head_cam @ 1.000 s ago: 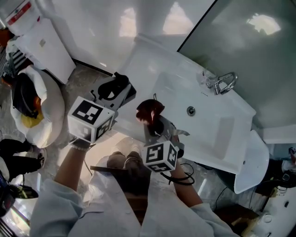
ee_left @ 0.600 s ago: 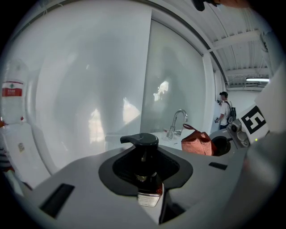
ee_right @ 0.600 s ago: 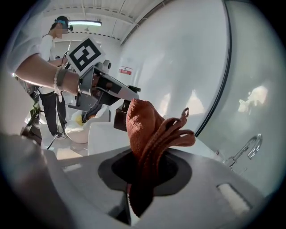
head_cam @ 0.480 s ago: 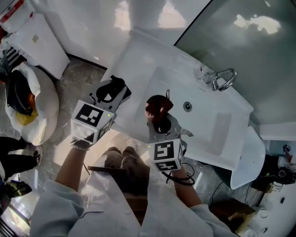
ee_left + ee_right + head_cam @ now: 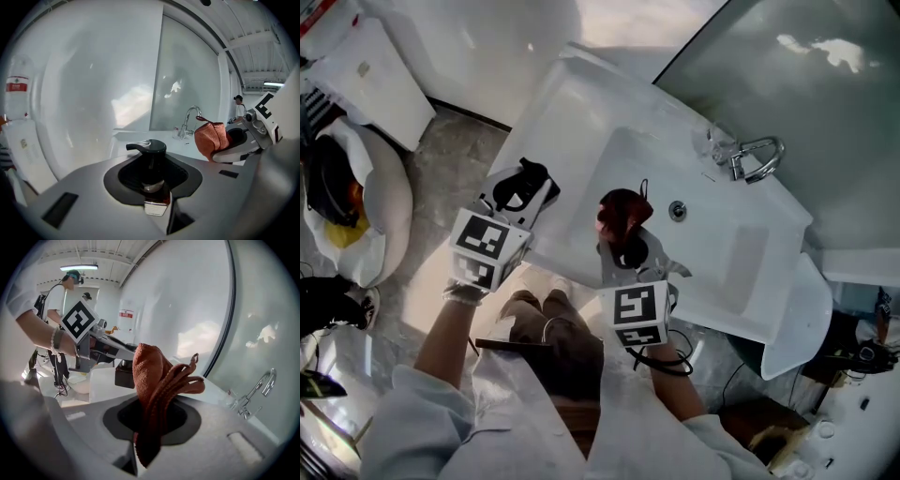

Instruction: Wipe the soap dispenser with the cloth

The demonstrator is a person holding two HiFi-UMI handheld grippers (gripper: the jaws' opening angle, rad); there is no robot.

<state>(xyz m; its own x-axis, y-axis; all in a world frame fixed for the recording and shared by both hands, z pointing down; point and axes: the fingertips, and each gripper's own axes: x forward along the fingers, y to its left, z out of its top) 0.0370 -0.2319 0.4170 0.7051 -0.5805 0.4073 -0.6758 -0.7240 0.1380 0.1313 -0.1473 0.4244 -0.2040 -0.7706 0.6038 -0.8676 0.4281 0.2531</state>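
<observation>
My left gripper (image 5: 523,185) is shut on the soap dispenser (image 5: 151,159), a dark bottle with a black pump head, and holds it upright at the sink's front left corner. From the right gripper view only the bottle's lower part (image 5: 124,376) shows under the left gripper (image 5: 105,350). My right gripper (image 5: 624,246) is shut on a bunched red-brown cloth (image 5: 622,212) over the basin's near edge. The cloth (image 5: 153,385) stands up from its jaws and is also visible as a lump (image 5: 211,139) at the right of the left gripper view. Cloth and dispenser are apart.
The white sink (image 5: 581,103) runs diagonally, with a chrome faucet (image 5: 756,159) at the far side and a drain (image 5: 677,210). A mirror panel rises behind it. A white bin with a bag (image 5: 352,216) stands on the grey floor at left. People (image 5: 65,291) stand in the background.
The left gripper with the dispenser has sunk a little. The right gripper has rolled and carried the cloth slightly farther over the basin. Both holds are unchanged.
</observation>
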